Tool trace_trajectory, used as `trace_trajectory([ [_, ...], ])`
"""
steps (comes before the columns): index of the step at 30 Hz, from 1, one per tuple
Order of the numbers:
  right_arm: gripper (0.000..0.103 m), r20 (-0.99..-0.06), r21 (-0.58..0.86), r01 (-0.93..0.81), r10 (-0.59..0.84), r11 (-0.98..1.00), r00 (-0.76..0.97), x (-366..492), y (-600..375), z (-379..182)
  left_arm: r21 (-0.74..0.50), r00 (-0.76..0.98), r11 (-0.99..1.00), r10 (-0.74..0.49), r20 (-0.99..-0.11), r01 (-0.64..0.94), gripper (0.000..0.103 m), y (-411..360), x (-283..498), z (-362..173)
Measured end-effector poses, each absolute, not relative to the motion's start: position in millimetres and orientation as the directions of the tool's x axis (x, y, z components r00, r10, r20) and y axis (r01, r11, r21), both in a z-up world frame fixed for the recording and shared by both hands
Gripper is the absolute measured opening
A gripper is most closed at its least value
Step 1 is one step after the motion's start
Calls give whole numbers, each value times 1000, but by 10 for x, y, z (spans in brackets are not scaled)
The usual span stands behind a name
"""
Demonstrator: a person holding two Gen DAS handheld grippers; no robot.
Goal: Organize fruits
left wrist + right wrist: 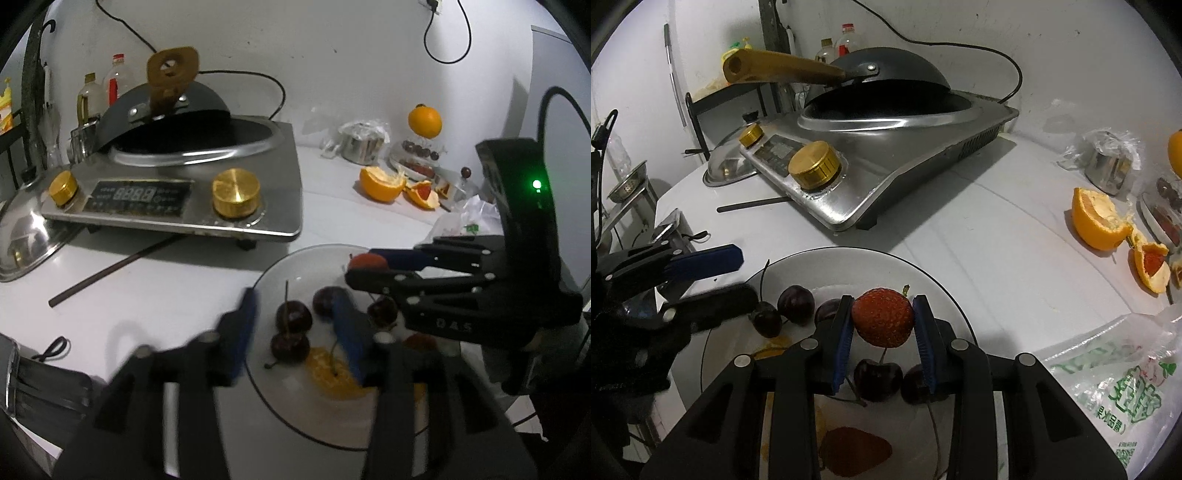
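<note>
White wall and a pale surface fill the left wrist view, where we see an induction cooker with two gold knobs and a dark wok tipped on it. A steel lid lies at the left edge and a dark chopstick lies in front of the cooker. Farther back we count one whole orange, a peeled half orange and a steel cup in plastic wrap. Our left claw is spread wide over the white plate, one blue finger outside its rim, the other above the fruit. We count four dark cherries on the plate, plus an orange scrap. The right claw reaches in from the right and blocks the plate's far side.

From the right wrist view, our right claw is pinching a strawberry between its blue pads, held above the plate. Five cherries show here, two of them under the claw, and a second strawberry lies blurred near the bottom. A printed plastic bag sits just beside the plate on the right. The left claw hangs open at the plate's left rim.
</note>
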State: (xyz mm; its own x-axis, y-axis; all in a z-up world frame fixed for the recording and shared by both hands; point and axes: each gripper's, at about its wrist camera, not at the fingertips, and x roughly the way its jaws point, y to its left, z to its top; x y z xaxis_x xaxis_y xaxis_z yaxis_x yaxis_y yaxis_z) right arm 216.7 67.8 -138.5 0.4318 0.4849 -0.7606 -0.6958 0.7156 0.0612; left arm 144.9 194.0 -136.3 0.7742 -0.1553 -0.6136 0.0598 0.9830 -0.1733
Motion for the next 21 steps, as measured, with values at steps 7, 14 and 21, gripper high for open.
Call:
trace_trajectory([
  [7,34,-766,63,-683,474,728,434,2207,696,-1438,-188,786,981,-150,-599,44,59,2005,1407,-1358],
  [14,34,-771,62,-676,465,735,435,2220,701,-1439,-192,786,981,-150,-599,41,62,2014,1380,-1375],
  [21,34,-771,60,-662,455,747,445,2197,652,-1419,-186,792,982,-147,-592,43,65,1978,1353,-1339],
])
